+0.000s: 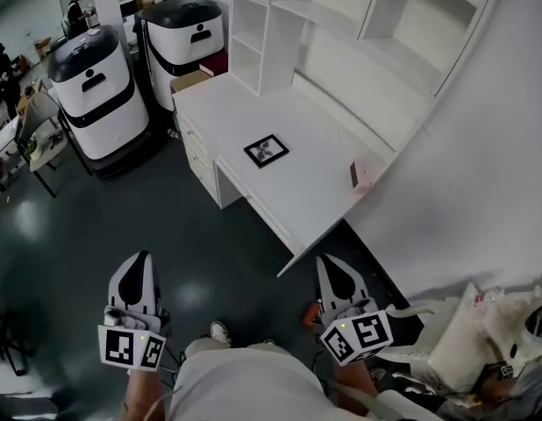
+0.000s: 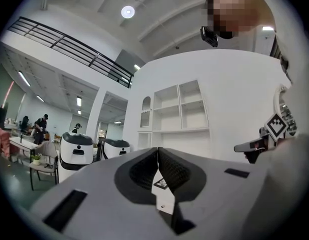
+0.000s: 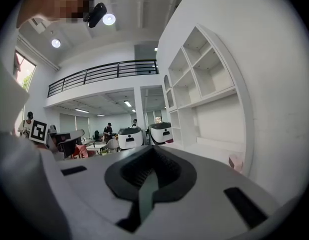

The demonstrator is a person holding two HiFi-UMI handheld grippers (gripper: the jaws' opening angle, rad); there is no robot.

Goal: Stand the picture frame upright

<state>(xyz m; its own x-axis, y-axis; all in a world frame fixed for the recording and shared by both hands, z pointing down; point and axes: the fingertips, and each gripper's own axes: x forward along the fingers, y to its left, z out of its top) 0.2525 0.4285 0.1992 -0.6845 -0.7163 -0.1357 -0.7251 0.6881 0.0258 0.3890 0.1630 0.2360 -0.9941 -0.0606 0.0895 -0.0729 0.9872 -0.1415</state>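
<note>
**Both grippers shut and empty, frame lying flat on the desk**

- Far left, head view: two white-and-black wheeled machines point(image 1: 94, 90) stand on the dark floor beside the desk's left end. People and tables behind them are cut by the picture's edge and too small to make out.
- Left gripper point(image 1: 143, 261): held low over the floor, near the person's body and well apart from the desk. Its own view shows the jaws pressed together with nothing held. A narrow slit below the pads lets a sliver of the desk top and the frame show through. The handle and hand are covered by the marker cube and the person's shirt.
- Desk point(image 1: 227, 112): white, set against the wall under a white shelf unit point(image 1: 341, 24).
- Picture frame point(image 1: 266, 151): black-edged, lying flat, face up, about mid-desk. The image in it is too small to read, and any stand is hidden beneath it.
- Small pink object point(image 1: 360, 176): at the desk's right end near the wall. I cannot tell what it is.
- Right gripper point(image 1: 332, 266): low by the desk's near corner, touching nothing. Its jaws are fully closed and empty.
- Far right: white bags or cushions point(image 1: 481, 331), partly cut off.
</note>
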